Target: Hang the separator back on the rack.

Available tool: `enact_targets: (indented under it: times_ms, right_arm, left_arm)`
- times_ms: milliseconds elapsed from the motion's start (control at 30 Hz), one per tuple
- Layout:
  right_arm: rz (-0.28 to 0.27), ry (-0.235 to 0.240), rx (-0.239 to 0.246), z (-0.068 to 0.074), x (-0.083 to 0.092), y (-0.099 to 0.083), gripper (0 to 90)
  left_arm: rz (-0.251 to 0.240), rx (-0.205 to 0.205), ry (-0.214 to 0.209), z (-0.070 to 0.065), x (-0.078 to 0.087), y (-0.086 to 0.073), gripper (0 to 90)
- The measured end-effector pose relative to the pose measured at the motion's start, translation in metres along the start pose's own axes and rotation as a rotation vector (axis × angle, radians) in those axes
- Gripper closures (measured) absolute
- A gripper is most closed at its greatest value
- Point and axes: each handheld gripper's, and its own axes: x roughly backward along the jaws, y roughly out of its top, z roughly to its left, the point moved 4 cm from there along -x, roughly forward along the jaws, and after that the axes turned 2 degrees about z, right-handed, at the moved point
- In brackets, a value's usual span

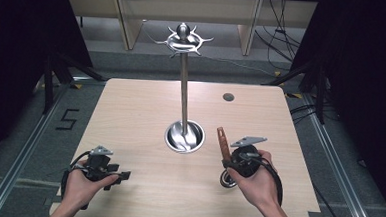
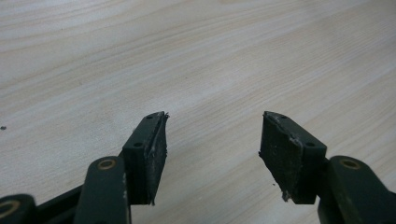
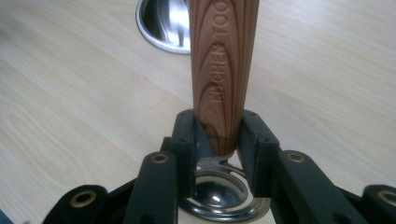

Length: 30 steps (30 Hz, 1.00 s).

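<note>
Right gripper view has the fingers [image 3: 261,140] clamped on the kitchen tool [image 3: 223,60] low on its wooden handle, so the handle's far end stays free, I judge, for the rack [image 1: 184,39] at twelve o'clock. Left gripper [image 2: 212,156] rests wide and empty at eight o'clock on the pale desk [image 1: 130,115], dark curtains around.

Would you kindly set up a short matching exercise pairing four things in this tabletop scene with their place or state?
Things:
1. left gripper
2. right gripper
3. wooden-handled utensil
4. metal stand

Descriptions:
A. rises from a round steel base at the table's middle
B. jaws open over bare wood
C. clamped by its handle, pointing up
D. shut on a wooden handle

Pairs: 1-B, 2-D, 3-C, 4-A
</note>
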Motion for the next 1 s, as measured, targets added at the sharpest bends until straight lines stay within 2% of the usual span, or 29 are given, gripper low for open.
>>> enact_targets:
  times_ms: [33,67,200,233,367,400,467,567,600,633,667,700,767,800,867,900,933,967,1000]
  right_arm:
    - [0.000,0.000,0.000,0.000,0.000,0.000,70.1]
    - [-0.025,0.005,0.019,-0.002,0.001,0.002,70.1]
    - [-0.047,0.006,0.013,-0.003,0.004,0.003,70.1]
    - [-0.061,0.006,0.028,-0.004,0.005,0.004,70.1]
    - [-0.087,0.014,0.032,-0.004,0.006,0.005,70.1]
    - [-0.081,0.013,0.015,-0.003,0.008,0.005,70.1]
    - [-0.101,0.013,0.034,-0.003,0.008,0.005,70.1]
    - [-0.129,0.018,0.033,-0.003,0.009,0.007,70.1]
    - [-0.113,0.028,0.008,-0.001,0.011,0.007,70.1]
    - [-0.123,0.034,0.020,-0.001,0.011,0.007,70.1]
    - [-0.140,0.020,0.051,-0.004,0.011,0.008,70.1]
    - [-0.139,0.030,0.017,-0.001,0.013,0.008,70.1]
    - [-0.170,0.026,0.069,-0.004,0.013,0.010,70.1]
    - [-0.175,0.034,0.036,-0.001,0.014,0.010,70.1]
    - [-0.194,0.032,0.081,-0.005,0.015,0.012,70.1]
    - [-0.189,0.045,0.053,-0.002,0.017,0.012,70.1]
    - [-0.223,0.031,0.101,-0.005,0.016,0.013,70.1]
    - [-0.208,0.043,0.068,-0.003,0.018,0.013,70.1]
    - [-0.211,0.043,0.084,-0.004,0.019,0.014,70.1]
  left_arm:
    - [0.000,0.000,0.000,0.000,0.000,0.000,40.5]
    - [0.000,-0.001,0.003,0.000,0.000,0.000,40.4]
    - [-0.004,-0.001,0.004,0.000,0.000,0.000,40.4]
    - [-0.003,0.000,-0.002,0.000,0.000,0.000,40.5]
    - [-0.003,0.000,-0.001,0.000,0.000,0.000,40.5]
    - [-0.003,-0.001,0.003,0.000,0.000,0.000,40.4]
    - [-0.005,-0.001,0.004,0.000,0.000,0.000,40.5]
    - [-0.014,0.001,0.005,0.000,0.000,0.000,40.5]
    - [-0.014,0.000,0.007,0.000,0.000,0.000,40.4]
    - [-0.012,0.001,0.005,0.000,0.000,0.000,40.4]
    - [-0.013,0.002,0.005,0.000,0.000,0.000,40.4]
    - [-0.015,0.004,0.004,0.000,0.000,0.000,40.5]
    - [-0.014,0.002,0.007,0.000,0.000,0.000,40.5]
    - [-0.015,0.001,0.008,0.000,0.000,0.000,40.5]
    - [-0.015,0.001,0.007,0.001,0.000,0.000,40.4]
    - [-0.016,0.002,0.007,0.001,0.000,0.000,40.4]
    - [-0.017,0.002,0.008,0.001,0.000,0.000,40.5]
    - [-0.017,0.003,0.008,0.001,0.000,0.000,40.5]
    - [-0.017,0.004,0.008,0.001,0.000,0.000,40.4]
